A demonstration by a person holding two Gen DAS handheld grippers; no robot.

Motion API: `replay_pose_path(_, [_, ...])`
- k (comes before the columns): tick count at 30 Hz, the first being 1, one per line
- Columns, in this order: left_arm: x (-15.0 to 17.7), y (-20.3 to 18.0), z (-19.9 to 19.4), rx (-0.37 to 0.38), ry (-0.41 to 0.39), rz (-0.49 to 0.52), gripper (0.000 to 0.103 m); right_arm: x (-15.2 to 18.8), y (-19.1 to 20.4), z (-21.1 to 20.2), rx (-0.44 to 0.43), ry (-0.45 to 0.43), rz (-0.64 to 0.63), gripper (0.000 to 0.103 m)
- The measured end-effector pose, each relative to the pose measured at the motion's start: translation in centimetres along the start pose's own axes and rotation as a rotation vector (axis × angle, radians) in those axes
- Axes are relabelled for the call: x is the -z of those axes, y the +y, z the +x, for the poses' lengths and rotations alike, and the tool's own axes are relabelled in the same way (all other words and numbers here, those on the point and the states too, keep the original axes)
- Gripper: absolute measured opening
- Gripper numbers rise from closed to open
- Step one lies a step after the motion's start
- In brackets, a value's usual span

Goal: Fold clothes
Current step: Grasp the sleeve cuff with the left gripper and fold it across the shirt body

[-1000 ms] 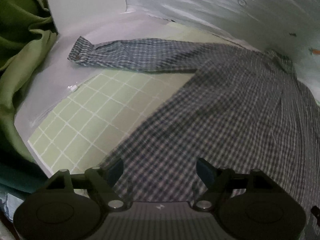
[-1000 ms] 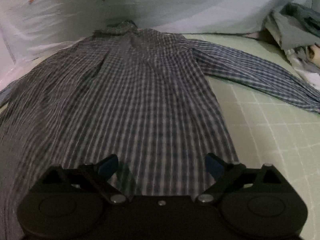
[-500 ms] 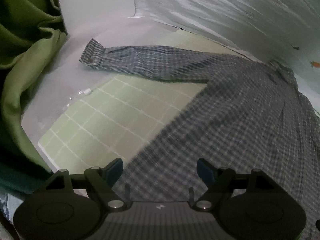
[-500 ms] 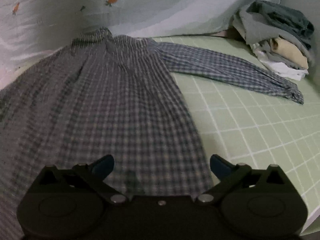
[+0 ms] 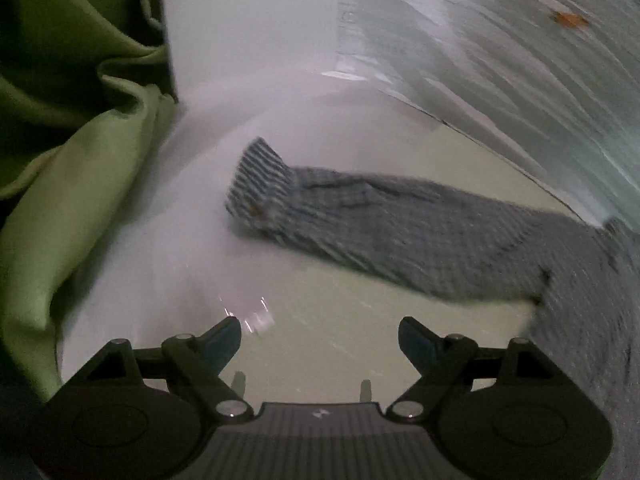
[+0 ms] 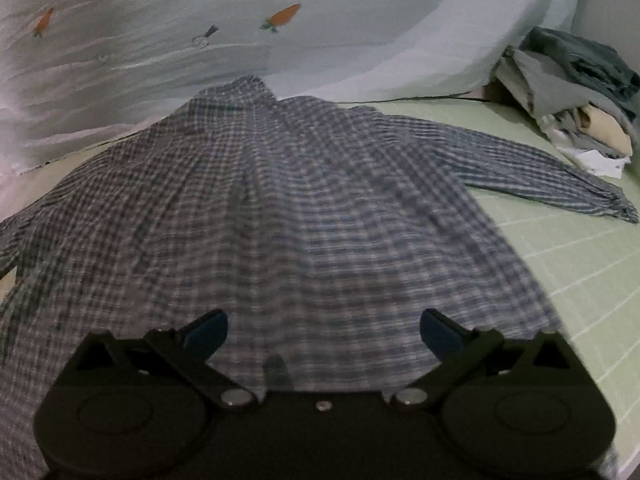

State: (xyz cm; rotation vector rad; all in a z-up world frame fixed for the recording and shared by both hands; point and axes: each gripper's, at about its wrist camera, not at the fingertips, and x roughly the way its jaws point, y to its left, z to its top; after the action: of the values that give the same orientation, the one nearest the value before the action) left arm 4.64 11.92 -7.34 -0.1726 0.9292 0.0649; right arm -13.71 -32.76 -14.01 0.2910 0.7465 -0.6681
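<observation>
Left wrist view shows the left tongs (image 5: 320, 330) with jaws apart over bare green gridded mat (image 5: 340, 344), nothing between them; they have just been opening. Ahead and to their right lies 1 sleeve (image 5: 400, 220) of the checked shirt (image 5: 592, 312), its long axis running from the cuff (image 5: 260, 188), ahead and slightly left, across to the shirt body at the far right edge. A rumpled green cloth (image 5: 80, 152) is heaped well to the left, and a pale sheet printed with carrots (image 5: 500, 60) rises behind the sleeve. This view is blurred. In the right wrist view the right tongs (image 6: 324, 326) hang with jaws wide apart over the lower part of the shirt (image 6: 300, 208), having just been opening, gripping nothing. The shirt lies flat on the mat (image 6: 580, 260), collar (image 6: 240, 88) pointing away from the tongs, hem nearest them, so its long axis runs straight ahead. Its other sleeve (image 6: 540, 176) stretches out to the right, cuff near a pile of clothes (image 6: 580, 104) at the far right.
</observation>
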Motion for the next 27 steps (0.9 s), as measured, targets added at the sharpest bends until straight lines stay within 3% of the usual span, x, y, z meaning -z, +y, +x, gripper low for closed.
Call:
replay_pose_path(7, [-6.1,2.3,5.3,-0.039,-0.011,-0.009,0.086,-0.2,2.7,1.0,0.080,0.051,0.087,0.103])
replay_pose_path(12, [-8.3,3.4,8.8,-0.033,0.005,-0.003,0.081,-0.4,4.2,1.4,0.134,0.085,0.075,0.103])
replay_pose_path(18, [-8.4,3.3,11.0,0.002,0.018,0.047,0.042,-0.7,5.2,1.9,0.168,0.119,0.052,0.103])
replay_pose_path(20, [-8.2,3.2,11.4,0.009,0.023,0.057,0.012,-0.7,5.4,2.0,0.171,0.124,0.045,0.103])
replay_pose_path(22, [-8.2,3.3,11.2,0.034,0.015,0.052,0.005,-0.7,5.5,1.9,0.169,0.123,0.041,0.103])
replay_pose_path(27, [-8.0,2.0,9.2,0.104,-0.023,0.059,0.003,-0.3,5.2,1.3,0.158,0.107,0.050,0.103])
